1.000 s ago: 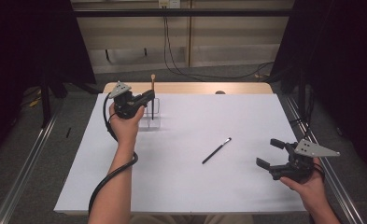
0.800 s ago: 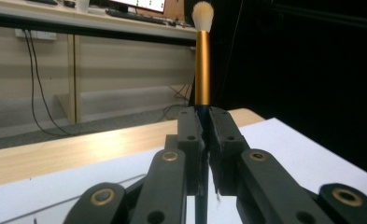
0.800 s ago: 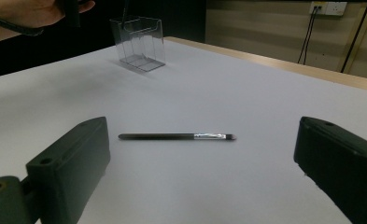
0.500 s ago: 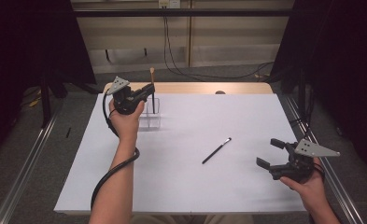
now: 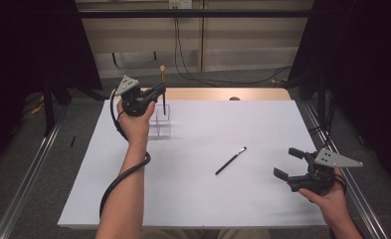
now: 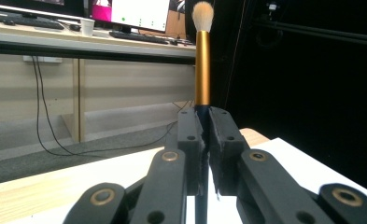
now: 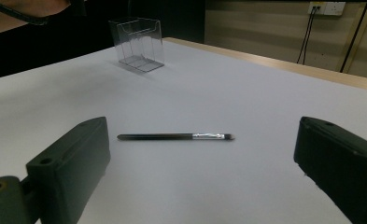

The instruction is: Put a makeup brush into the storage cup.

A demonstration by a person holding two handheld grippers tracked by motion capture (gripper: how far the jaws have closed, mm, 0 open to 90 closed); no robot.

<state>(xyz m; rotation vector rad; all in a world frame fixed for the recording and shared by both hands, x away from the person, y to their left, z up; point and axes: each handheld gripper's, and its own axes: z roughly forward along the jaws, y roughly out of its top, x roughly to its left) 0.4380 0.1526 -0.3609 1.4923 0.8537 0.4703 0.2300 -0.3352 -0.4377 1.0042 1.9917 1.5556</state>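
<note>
dark curtains close off both sides of the room, and between them a white-topped bench (image 5: 193, 194) carries everything we work with, its wooden far edge showing beyond the sheet. near the bench's far left stands a clear plastic holder (image 5: 161, 124) with upright compartments, and as far as we can see it is empty. we hold our left gripper (image 5: 159, 93) raised just above that holder, its fingers (image 6: 189, 140) clamped together on the dark lower handle of a makeup brush (image 6: 202, 70); the brush stands upright, gold ferrule and pale bristles on top, its lower end pointing down toward the holder. we cannot tell whether its tip has entered a compartment yet. our right gripper (image 5: 288, 164) rests low near the right edge of the bench, fingers (image 7: 69, 163) spread wide apart and holding nothing. a thin dark brush (image 5: 231, 160) lies flat on the sheet, well apart from the holder and a little ahead of those open fingers. we judge the job about half way: one brush is lifted and nearly placed but not released, and the thin one is not yet picked up.
</note>
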